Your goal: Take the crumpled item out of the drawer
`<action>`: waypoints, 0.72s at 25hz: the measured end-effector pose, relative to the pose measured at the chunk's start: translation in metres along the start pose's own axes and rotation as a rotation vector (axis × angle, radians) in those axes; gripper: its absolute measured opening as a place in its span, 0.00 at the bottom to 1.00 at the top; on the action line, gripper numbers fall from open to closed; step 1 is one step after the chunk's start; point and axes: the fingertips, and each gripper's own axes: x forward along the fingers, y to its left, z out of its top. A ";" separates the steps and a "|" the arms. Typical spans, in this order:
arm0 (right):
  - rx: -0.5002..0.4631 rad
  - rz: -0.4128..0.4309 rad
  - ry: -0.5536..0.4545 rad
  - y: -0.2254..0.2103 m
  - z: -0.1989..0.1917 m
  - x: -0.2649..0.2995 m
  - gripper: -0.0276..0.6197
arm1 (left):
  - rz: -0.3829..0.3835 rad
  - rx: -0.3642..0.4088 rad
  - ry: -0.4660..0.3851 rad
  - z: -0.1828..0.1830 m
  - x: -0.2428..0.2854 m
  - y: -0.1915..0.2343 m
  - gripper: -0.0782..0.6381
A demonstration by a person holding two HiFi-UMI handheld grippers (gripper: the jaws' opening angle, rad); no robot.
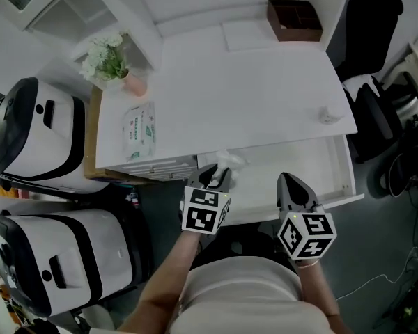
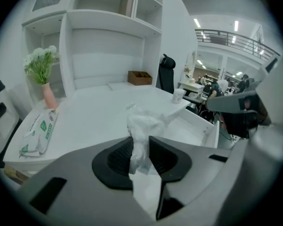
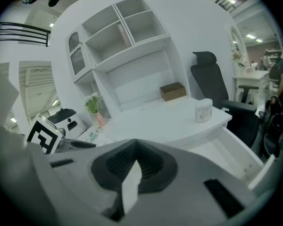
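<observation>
A white desk (image 1: 251, 96) is seen from above, its shallow drawer (image 1: 285, 167) pulled open at the front edge. The left hand-held gripper (image 2: 140, 149) is clamped on the crumpled item (image 2: 142, 126), a wad of thin white material pinched between its dark pads and puffing out beyond the jaw tips. In the head view the wad hangs over the drawer's left end, close to the desk's front edge. The right hand-held gripper (image 3: 134, 161) hovers near the drawer's front wall, well to the right of the wad, its jaws together on nothing. A wipes pack (image 1: 139, 131) lies on the desk's left side.
</observation>
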 end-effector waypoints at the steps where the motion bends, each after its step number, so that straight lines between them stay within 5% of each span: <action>1: -0.003 0.003 0.000 0.002 0.000 0.000 0.05 | 0.005 -0.007 -0.013 0.003 -0.004 0.001 0.24; 18: -0.048 0.043 -0.013 0.018 0.004 -0.004 0.05 | 0.082 -0.081 -0.195 0.034 -0.066 0.022 0.24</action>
